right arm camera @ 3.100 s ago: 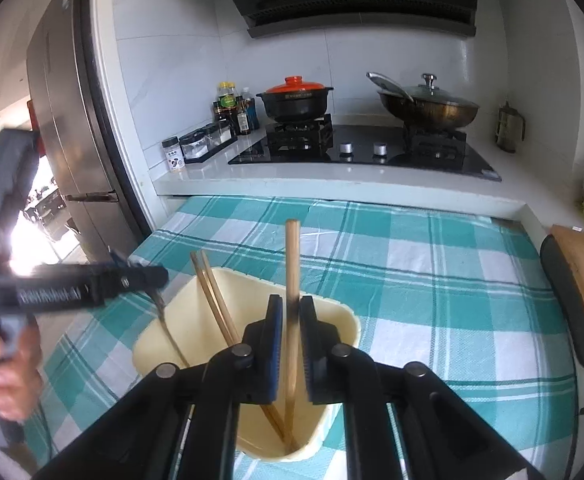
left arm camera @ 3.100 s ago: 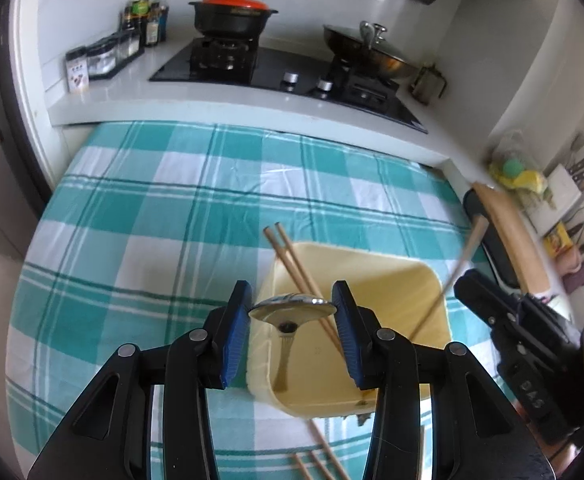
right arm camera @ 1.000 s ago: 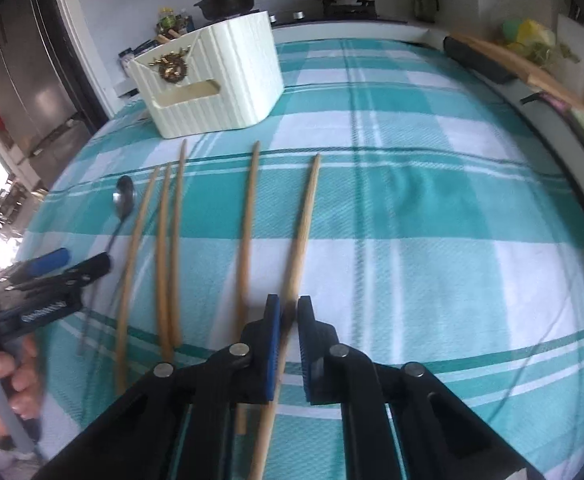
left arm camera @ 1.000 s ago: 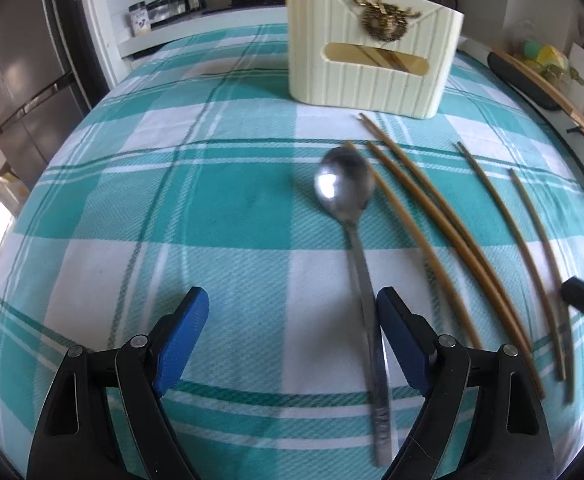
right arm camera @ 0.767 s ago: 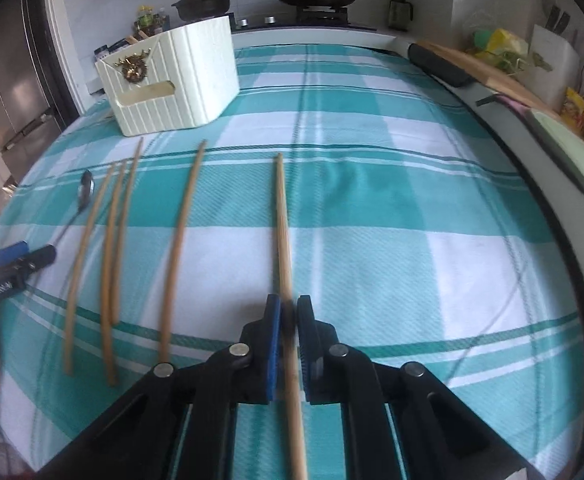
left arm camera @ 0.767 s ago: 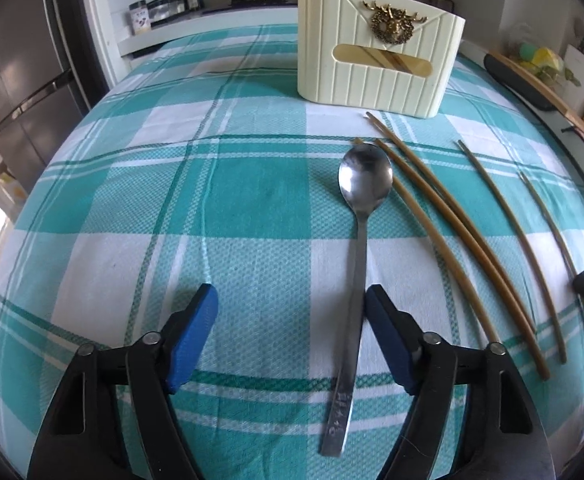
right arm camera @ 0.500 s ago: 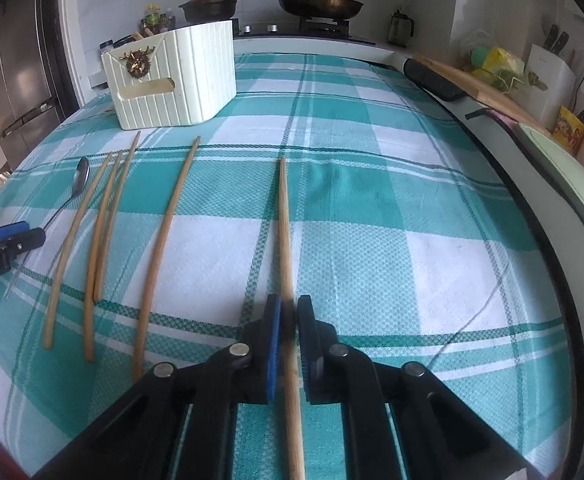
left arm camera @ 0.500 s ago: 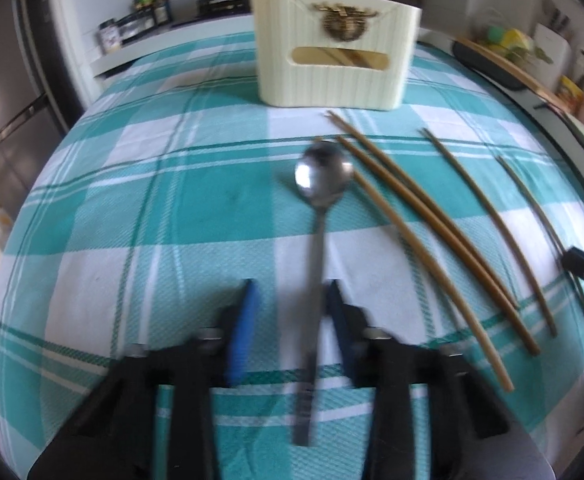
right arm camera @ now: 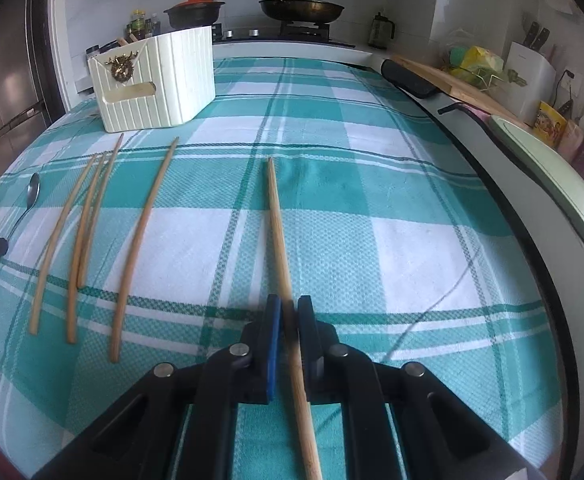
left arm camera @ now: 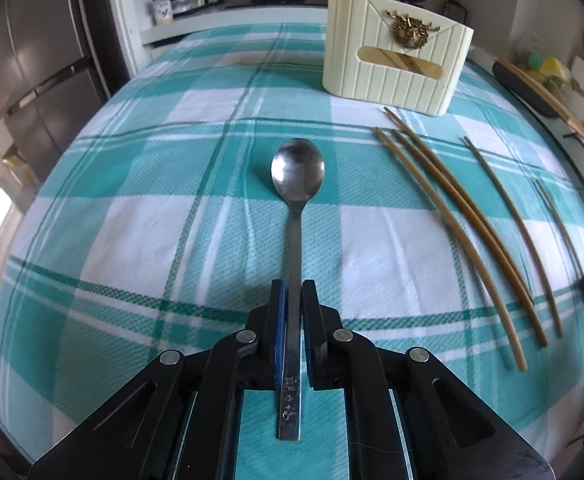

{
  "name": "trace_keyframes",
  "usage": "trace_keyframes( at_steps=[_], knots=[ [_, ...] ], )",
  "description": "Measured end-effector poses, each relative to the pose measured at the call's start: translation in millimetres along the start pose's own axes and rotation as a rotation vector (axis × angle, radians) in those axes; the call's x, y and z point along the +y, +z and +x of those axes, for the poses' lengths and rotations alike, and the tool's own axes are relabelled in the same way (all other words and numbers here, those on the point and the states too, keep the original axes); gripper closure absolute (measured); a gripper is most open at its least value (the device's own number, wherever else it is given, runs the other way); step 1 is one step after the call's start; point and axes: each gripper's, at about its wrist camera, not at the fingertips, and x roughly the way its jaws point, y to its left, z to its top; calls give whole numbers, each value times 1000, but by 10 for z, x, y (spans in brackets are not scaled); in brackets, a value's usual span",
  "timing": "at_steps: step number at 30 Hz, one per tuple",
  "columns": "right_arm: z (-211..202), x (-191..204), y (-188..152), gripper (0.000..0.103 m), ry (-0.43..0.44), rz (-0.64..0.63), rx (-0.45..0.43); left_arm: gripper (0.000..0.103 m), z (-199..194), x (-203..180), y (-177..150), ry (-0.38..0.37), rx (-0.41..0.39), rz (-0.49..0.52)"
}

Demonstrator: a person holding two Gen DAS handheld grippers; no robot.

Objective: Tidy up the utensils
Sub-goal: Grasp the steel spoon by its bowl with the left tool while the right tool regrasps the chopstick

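Observation:
My left gripper (left arm camera: pixel 291 294) is shut on the handle of a steel spoon (left arm camera: pixel 297 168) that lies on the teal checked cloth, bowl pointing away. My right gripper (right arm camera: pixel 288 312) is shut on a wooden chopstick (right arm camera: pixel 276 208) that lies along the cloth. Several more chopsticks (left arm camera: pixel 452 208) lie loose to the right of the spoon; they also show in the right wrist view (right arm camera: pixel 88 216). The cream ribbed utensil holder (left arm camera: pixel 396 68) stands beyond them with chopsticks inside, also seen in the right wrist view (right arm camera: pixel 160 84).
A stove with a red-lidded pot (right arm camera: pixel 194 10) and a wok (right arm camera: pixel 300 8) sits on the counter past the table. A fridge (left arm camera: pixel 36 64) stands at the left. A cutting board and knife block (right arm camera: pixel 528 76) line the right counter.
My left gripper has closed from wide open onto the spoon handle. My right gripper stays shut on the chopstick, which now lies straighter on the cloth.

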Motion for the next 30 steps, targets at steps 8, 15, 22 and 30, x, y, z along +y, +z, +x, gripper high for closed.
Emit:
trace_keyframes(
  at_steps=[8,15,22,30],
  knots=[
    [23,37,30,62,29,-81,21,31,83,-9,52,-23,20,64],
    [70,-40,49,62,78,-54,16,1,187,-3,74,11,40,69],
    [76,-29,66,62,79,-45,24,0,192,26,83,-14,64,93],
    [86,-40,79,61,77,-31,32,0,194,45,77,-37,90,110]
  ],
)
